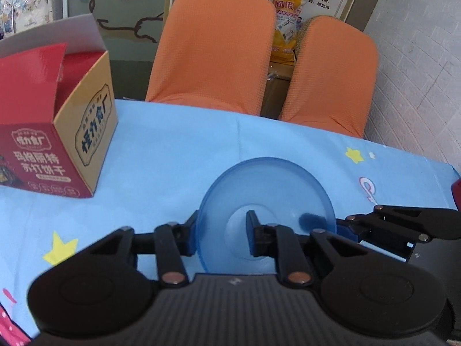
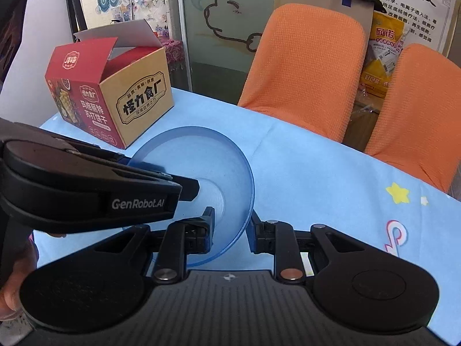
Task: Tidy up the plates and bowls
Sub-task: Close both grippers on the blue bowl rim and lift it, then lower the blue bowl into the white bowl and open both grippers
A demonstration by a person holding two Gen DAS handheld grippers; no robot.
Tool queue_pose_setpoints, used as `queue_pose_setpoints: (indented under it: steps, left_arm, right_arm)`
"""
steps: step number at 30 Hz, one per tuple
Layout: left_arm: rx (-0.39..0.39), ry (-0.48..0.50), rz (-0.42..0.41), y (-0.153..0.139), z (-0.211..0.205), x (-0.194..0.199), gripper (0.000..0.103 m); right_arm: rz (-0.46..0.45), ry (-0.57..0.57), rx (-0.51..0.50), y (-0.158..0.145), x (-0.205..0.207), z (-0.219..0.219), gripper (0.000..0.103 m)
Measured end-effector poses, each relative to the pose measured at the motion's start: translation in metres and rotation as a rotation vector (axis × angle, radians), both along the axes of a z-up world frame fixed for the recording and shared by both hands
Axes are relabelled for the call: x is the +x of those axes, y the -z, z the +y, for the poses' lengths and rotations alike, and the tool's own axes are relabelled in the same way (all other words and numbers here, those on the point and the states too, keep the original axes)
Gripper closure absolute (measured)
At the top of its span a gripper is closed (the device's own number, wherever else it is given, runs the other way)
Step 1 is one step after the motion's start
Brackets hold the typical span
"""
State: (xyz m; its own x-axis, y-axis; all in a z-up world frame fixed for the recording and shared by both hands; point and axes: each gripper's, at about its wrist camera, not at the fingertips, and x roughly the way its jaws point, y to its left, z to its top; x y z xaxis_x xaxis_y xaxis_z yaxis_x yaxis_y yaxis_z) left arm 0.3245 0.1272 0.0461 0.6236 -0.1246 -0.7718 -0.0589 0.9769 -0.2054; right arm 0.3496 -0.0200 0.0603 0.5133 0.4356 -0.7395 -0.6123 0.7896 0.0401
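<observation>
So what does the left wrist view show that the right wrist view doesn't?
Only the left wrist view shows the left tool straddling the blue bowl's left rim, one finger outside, one inside.

Only the right wrist view shows the right tool straddling the opposite rim, the GenRobot.AI lettering on the other tool, and the person's hand.

Both show the bowl, the open cracker box, blue tablecloth and two orange chairs.

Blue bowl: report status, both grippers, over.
Left gripper and right gripper each straddle the blue bowl rim, one finger inside; clamped or not, unclear. Bowl over the table. Open box behind left, apart.
</observation>
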Motion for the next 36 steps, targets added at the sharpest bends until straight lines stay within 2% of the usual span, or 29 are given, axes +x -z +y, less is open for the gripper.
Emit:
queue_pose_setpoints:
  steps: [9, 15, 23, 31, 32, 33, 34, 35, 36]
  left_arm:
    - [-0.022, 0.068, -0.061, -0.039, -0.055, -0.072, 0.086]
    - [-0.034, 0.13, -0.088, -0.051, -0.098, -0.126, 0.084]
    - [-0.043, 0.217, -0.053, -0.028, -0.148, -0.187, 0.083]
    - [-0.031, 0.255, -0.01, -0.002, -0.169, -0.209, 0.081]
    - [-0.033, 0.26, -0.011, -0.001, -0.171, -0.21, 0.077]
    - [-0.031, 0.259, -0.015, -0.001, -0.17, -0.21, 0.06]
    - [-0.024, 0.252, -0.03, -0.002, -0.168, -0.211, 0.051]
    - [-0.004, 0.241, -0.055, -0.005, -0.166, -0.213, 0.03]
    - [0.017, 0.232, -0.089, -0.009, -0.164, -0.216, 0.023]
  right_arm:
    - [-0.056, 0.057, -0.014, -0.039, -0.07, -0.048, 0.059]
    - [-0.089, 0.104, -0.018, -0.049, -0.129, -0.086, 0.056]
    - [-0.069, 0.188, -0.018, -0.024, -0.193, -0.132, 0.052]
    - [-0.039, 0.221, -0.003, 0.007, -0.216, -0.144, 0.052]
    - [-0.047, 0.22, -0.006, 0.009, -0.217, -0.145, 0.052]
    - [-0.059, 0.224, -0.005, 0.01, -0.219, -0.145, 0.049]
    - [-0.076, 0.229, 0.0, 0.01, -0.22, -0.147, 0.051]
    - [-0.096, 0.238, 0.004, 0.01, -0.223, -0.15, 0.045]
    - [-0.12, 0.255, 0.004, 0.008, -0.227, -0.153, 0.036]
